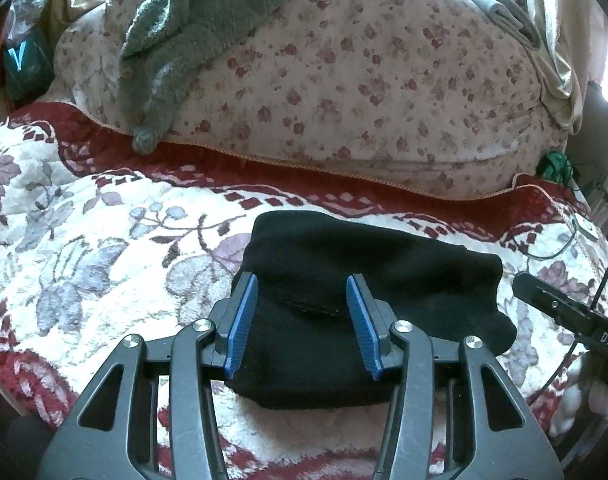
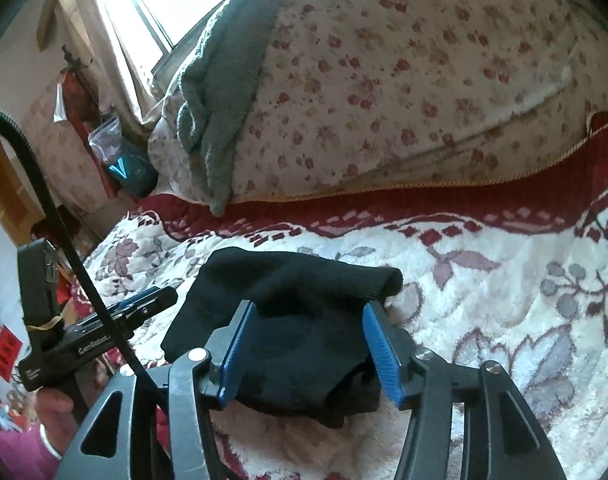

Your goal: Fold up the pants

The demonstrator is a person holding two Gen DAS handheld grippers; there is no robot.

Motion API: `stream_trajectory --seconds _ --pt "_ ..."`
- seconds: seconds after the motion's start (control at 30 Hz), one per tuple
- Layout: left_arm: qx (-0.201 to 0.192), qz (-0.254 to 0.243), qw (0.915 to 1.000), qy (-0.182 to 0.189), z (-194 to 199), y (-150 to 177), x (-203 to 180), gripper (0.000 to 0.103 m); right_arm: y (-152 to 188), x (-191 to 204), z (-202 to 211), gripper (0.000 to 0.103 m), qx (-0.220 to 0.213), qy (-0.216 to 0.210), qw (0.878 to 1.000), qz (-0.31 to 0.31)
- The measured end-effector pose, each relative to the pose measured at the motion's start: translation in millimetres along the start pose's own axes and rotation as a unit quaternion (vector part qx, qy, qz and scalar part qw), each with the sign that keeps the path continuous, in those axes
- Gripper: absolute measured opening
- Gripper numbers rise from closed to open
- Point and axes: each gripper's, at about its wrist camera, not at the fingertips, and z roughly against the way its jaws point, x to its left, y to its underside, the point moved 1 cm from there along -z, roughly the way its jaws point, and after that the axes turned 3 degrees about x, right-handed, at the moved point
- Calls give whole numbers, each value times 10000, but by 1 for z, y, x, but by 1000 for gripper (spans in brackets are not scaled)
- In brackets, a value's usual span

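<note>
The black knitted pants (image 1: 344, 304) lie folded into a compact bundle on the white-and-red floral plush blanket (image 1: 104, 240), both the left gripper (image 1: 302, 320) and right gripper (image 2: 310, 344) hovering above with fingers apart, empty (folding looks finished), so next probably calls only for withdrawing.

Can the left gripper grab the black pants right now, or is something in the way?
Probably yes. The left gripper is open and the folded black pants lie right below its fingers on the blanket, with nothing between them. The right gripper is open too.
</note>
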Motion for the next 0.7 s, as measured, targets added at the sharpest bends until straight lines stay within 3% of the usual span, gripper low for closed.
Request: stream_trajectory --seconds 0.3,0.6,0.7 --pt "-46 -118 9999 -21 5 3 -10 46 3 12 -5 54 17 52 9999 143" --pt "20 -61 10000 -36 0 5 -10 46 4 -5 -6 55 75 113 9998 -132" --pt "45 -48 10000 -69 -2 6 -8 46 6 -11 -7 60 104 106 9996 -253"
